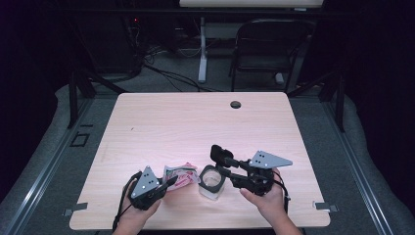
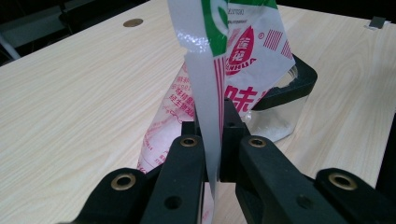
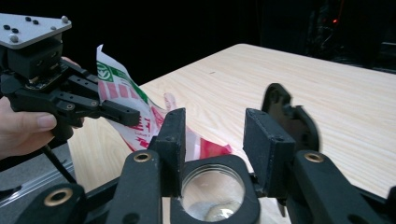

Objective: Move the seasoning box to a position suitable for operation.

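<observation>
On the near part of the light wooden counter (image 1: 161, 117), the left hand-held gripper (image 1: 170, 183) has its jaws fully closed on the edge of a white seasoning packet (image 1: 180, 175) printed in red and green. In the left gripper view the thin film of the packet (image 2: 219, 93) stands upright, pinched between the two black jaws, with its printed face leaning over the jar behind it. The person's left hand (image 1: 139, 208) wraps the gripper body from below.

Just to the right of the packet stands a clear jar with a black square-rimmed collar (image 1: 212, 181), its mouth open upward. In the right gripper view the jar (image 3: 212, 191) sits directly below and between the jaws, and something pale lies at its bottom, possibly a white powder, though the glare makes that hard to confirm.

The right hand-held gripper (image 1: 219, 157) hangs above the jar with its jaws standing fairly wide apart and nothing pressed between them; its pads (image 3: 261, 144) are clear of the jar rim. The right hand (image 1: 266, 196) holds it from the near-right side.
</observation>
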Demonstrator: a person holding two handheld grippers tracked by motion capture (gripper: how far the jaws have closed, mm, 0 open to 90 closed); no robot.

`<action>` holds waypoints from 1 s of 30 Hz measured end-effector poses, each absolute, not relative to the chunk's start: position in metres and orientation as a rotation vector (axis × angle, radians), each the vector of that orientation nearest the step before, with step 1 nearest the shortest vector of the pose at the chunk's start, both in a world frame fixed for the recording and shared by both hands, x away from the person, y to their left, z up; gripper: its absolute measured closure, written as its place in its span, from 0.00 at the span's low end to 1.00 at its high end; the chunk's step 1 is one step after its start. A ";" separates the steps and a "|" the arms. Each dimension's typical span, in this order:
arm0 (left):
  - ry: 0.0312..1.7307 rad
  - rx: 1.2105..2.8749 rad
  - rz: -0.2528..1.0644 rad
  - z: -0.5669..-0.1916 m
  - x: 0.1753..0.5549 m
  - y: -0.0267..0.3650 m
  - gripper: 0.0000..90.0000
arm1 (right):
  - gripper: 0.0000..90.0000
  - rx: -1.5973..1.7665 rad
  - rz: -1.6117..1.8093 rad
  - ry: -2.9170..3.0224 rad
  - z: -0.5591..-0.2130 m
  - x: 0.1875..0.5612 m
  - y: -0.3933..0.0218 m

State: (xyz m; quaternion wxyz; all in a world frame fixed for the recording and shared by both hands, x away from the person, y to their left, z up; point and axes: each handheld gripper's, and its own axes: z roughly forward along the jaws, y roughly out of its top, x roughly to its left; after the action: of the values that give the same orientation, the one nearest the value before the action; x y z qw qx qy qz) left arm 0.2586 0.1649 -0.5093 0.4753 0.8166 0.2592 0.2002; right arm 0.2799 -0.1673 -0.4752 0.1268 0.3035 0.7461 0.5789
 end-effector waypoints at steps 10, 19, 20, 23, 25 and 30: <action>0.634 2.003 0.484 -0.510 0.257 0.164 1.00 | 0.66 0.866 1.673 2.238 -0.479 0.286 -0.149; 0.630 2.002 0.485 -0.510 0.257 0.164 1.00 | 0.65 0.802 1.695 2.318 -0.483 0.293 -0.131; 0.631 2.002 0.485 -0.510 0.257 0.164 1.00 | 0.65 0.805 1.701 2.318 -0.483 0.293 -0.130; 0.630 2.003 0.485 -0.510 0.257 0.164 1.00 | 0.65 0.797 1.722 2.323 -0.482 0.295 -0.125; 0.630 2.003 0.485 -0.510 0.257 0.164 1.00 | 0.64 0.788 1.729 2.333 -0.481 0.296 -0.122; 0.632 2.005 0.485 -0.510 0.257 0.164 1.00 | 0.63 0.756 1.742 2.348 -0.479 0.297 -0.112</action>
State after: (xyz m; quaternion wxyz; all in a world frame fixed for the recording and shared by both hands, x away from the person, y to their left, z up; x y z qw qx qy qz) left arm 0.2569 0.1641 -0.5099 0.4723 0.8191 0.2583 0.1981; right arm 0.2969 -0.1123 -0.4789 0.0607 0.2500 0.7762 0.5757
